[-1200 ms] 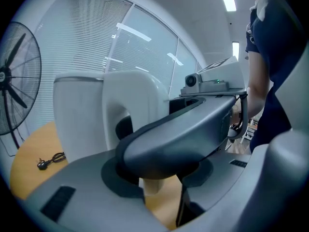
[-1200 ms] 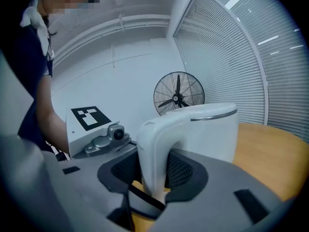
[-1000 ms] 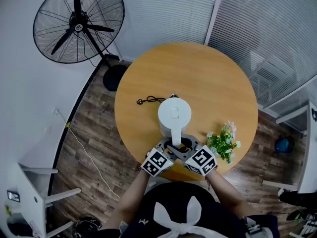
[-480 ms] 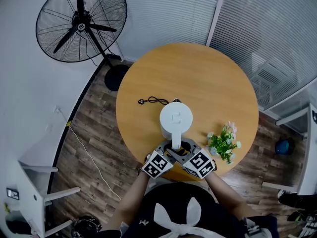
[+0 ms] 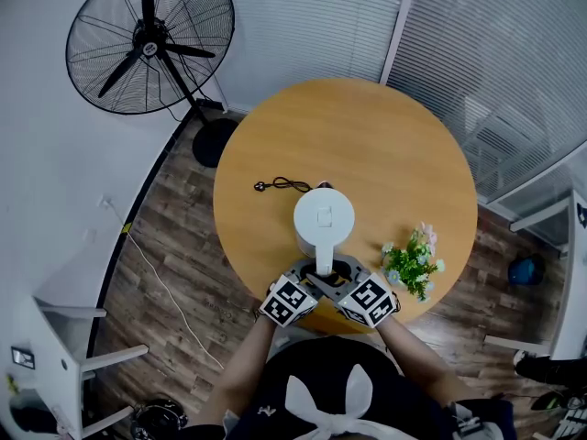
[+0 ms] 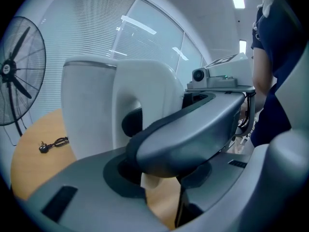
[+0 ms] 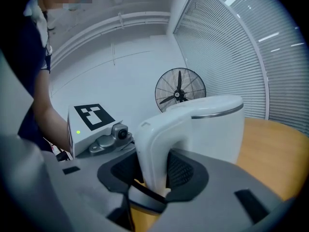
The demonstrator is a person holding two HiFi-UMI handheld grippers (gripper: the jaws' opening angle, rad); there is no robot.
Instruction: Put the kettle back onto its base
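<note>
The round wooden table carries everything. The tall white plastic kettle is close to its near edge, the one at the person. The base does not show from above, so I cannot tell whether the kettle sits on it or only over it. This is the first danger: if the kettle is let go while not centred on the base, it may stand crooked or tip toward that near edge. The right gripper is clamped on the white curved handle, with a pad on each side. The left gripper has the foot of the same handle between its jaws, which have just been closing. A strip of table shows beside the handle, so I judge it not yet clamped. With both grippers crowded on one handle, one may push the other and twist the kettle. The right arm could knock the small bunch of green and pink artificial flowers at the near right edge. The thin black power cord, toward the left edge, could get trapped under the base.
</note>
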